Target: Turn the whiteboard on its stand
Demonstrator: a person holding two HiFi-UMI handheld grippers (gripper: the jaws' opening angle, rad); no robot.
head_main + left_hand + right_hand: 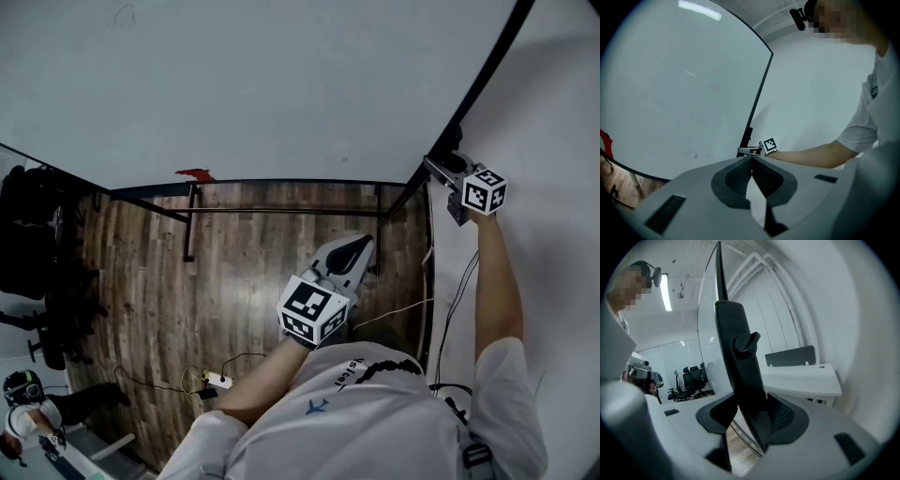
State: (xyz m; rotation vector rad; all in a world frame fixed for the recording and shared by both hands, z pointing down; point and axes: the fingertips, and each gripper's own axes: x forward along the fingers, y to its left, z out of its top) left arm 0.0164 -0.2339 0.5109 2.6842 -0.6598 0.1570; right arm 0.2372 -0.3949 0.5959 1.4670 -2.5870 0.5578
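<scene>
Left gripper [361,246] is held low in front of the person's chest, clenched, with nothing between the jaws. Right gripper [441,169] is reached out at arm's length to the right side of the whiteboard [281,84]. Its jaws are clamped on the board's black frame [740,380], with a pad seen on each side of it. A black knob [746,343] is seen on the frame just above the jaws. The whiteboard is mounted on its black stand [281,210] straight ahead of the person, with its face blank. A small red item [195,173] is seen at its lower edge. Wood floor [244,281] is seen below, with a power strip [217,380] lying on it. Office chairs [37,244] are parked far left.
</scene>
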